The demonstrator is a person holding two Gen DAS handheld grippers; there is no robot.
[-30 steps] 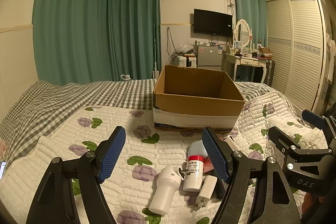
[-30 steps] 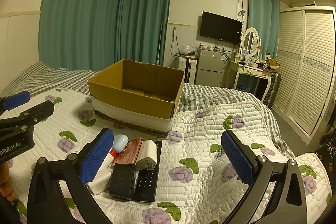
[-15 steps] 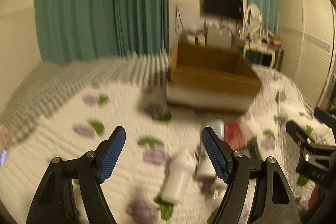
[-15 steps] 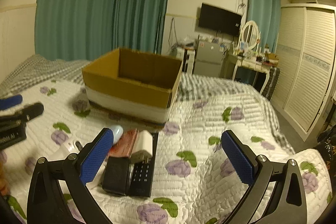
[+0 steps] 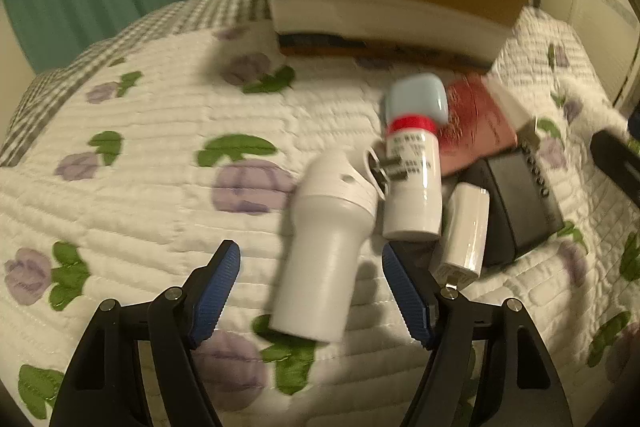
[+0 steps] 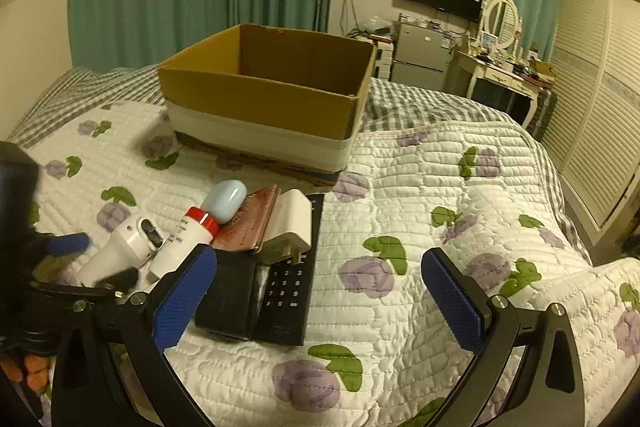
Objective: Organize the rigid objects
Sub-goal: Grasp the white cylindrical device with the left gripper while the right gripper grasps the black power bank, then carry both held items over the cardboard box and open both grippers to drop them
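On quilt (image 5: 152,155), white device (image 5: 324,247) lies between wide-spread left claw (image 5: 310,291).

Quilted cloth bedspread (image 6: 420,195), stitched and matt, printed with flowers. Corrugated cardboard box (image 6: 260,99), matt brown. White handheld device (image 5: 324,239), smooth plastic with slight sheen, though blurred. Remote control (image 6: 288,291), matt black plastic. Ribbed blue pads (image 6: 452,299), apparently rubber, on black gripper frames.

A box (image 6: 264,95) sits on the bed (image 6: 440,227). In front of it lie small things in a bunch: a bottle (image 6: 188,239), a charger (image 6: 294,223) beside it, and a remote (image 6: 288,287) under the charger.
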